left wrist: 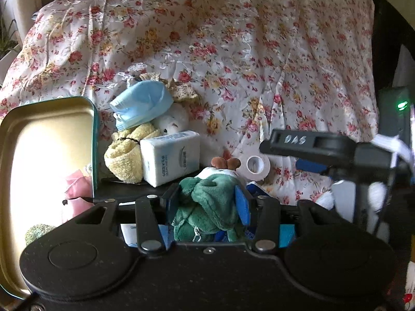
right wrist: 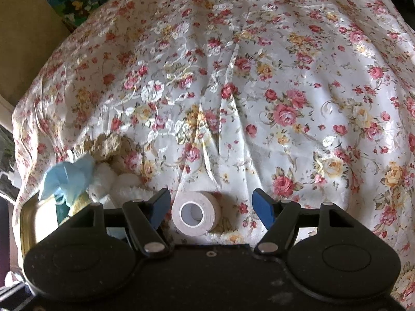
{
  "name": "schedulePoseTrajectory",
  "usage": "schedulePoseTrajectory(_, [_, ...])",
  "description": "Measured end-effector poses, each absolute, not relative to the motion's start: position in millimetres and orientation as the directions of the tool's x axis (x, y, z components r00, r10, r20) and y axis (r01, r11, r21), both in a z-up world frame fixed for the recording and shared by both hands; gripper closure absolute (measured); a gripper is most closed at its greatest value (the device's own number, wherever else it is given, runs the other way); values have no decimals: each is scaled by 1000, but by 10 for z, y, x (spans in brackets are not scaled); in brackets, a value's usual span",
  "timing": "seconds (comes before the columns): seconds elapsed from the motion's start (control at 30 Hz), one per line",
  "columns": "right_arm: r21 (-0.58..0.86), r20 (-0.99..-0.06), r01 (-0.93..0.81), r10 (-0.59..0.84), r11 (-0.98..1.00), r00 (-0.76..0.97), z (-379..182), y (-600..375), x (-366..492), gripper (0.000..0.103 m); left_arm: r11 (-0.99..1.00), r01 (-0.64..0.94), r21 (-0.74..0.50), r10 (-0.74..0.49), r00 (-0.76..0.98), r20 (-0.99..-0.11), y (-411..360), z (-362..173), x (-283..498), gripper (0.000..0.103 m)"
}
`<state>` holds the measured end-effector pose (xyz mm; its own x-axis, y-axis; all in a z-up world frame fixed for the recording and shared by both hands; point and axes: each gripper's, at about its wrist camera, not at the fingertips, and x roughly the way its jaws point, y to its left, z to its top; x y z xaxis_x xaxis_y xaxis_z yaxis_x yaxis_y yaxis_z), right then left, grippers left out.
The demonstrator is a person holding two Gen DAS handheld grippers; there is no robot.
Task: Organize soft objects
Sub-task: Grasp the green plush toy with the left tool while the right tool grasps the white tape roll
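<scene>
Left gripper [left wrist: 207, 202] fingers clamping green plush toy [left wrist: 207, 202], just beside tin [left wrist: 52, 119]. Only left view showing tissue pack [left wrist: 171, 158], yellow towel [left wrist: 127, 160]; "DAS" lettering on right gripper body. Right gripper [right wrist: 211, 208] fingers standing apart around tape roll [right wrist: 195, 213], not touching.

Floral-clothed surface [right wrist: 259, 83] with a tape roll [right wrist: 195, 213], tissue pack [left wrist: 170, 156], yellow towel [left wrist: 127, 156] and tin lid [left wrist: 49, 155].
</scene>
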<state>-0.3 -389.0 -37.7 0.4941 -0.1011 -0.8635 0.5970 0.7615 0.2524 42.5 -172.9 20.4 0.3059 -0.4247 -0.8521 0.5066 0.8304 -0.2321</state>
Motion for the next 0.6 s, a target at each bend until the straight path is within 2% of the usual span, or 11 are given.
schedulePoseTrajectory(0.47, [84, -915, 534, -147, 842, 376, -672, -3554, 291, 35, 832, 492, -255, -438, 302, -847, -1595, 246, 422, 58])
schedulePoseTrajectory(0.57, [34, -918, 516, -177, 856, 354, -722, -3483, 344, 46, 827, 497, -263, -446, 294, -846, -1582, 252, 403, 58])
schedulePoseTrajectory(0.6, [38, -921, 507, -167, 861, 353, -746, -3469, 354, 55, 825, 499, -263, -447, 294, -845, -1580, 256, 396, 58])
